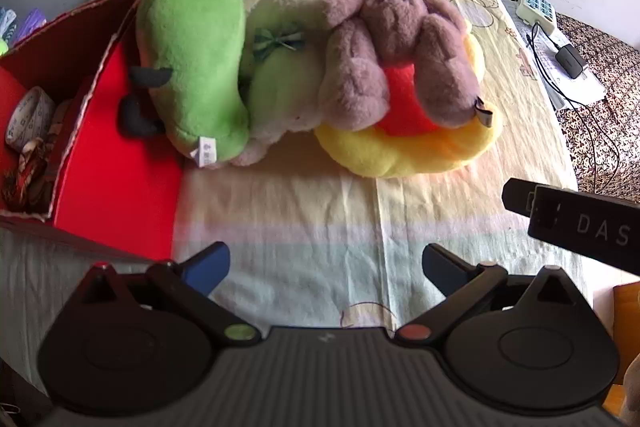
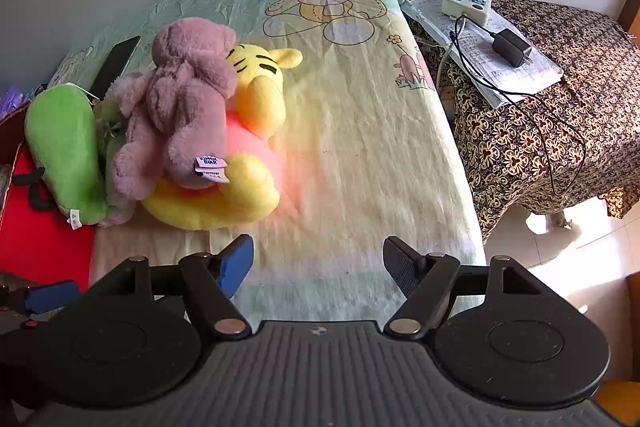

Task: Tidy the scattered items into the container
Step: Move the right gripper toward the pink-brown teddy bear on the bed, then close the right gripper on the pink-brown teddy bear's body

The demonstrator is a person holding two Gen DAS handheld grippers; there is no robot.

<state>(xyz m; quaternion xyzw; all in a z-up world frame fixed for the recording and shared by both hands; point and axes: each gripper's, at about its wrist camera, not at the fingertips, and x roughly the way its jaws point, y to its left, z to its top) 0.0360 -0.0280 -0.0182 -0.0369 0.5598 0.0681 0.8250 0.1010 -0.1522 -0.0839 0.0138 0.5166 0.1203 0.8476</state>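
Both tools, left tool (image 1: 326, 265) and right tool (image 2: 318, 263), gape wide, holding nothing. Grabbing the purple bear (image 2: 182, 99) could drag the yellow toy (image 2: 224, 195) off the bed (image 2: 360, 131).

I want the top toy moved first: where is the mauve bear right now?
The mauve bear lies atop the yellow tiger plush on the bed, left of centre in the right wrist view, right of the green plush.

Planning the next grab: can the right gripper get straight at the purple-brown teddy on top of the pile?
Probably yes. The right gripper is open, with only bare bedsheet ahead, and the purple-brown teddy lies uncovered atop the yellow plush, ahead and left.
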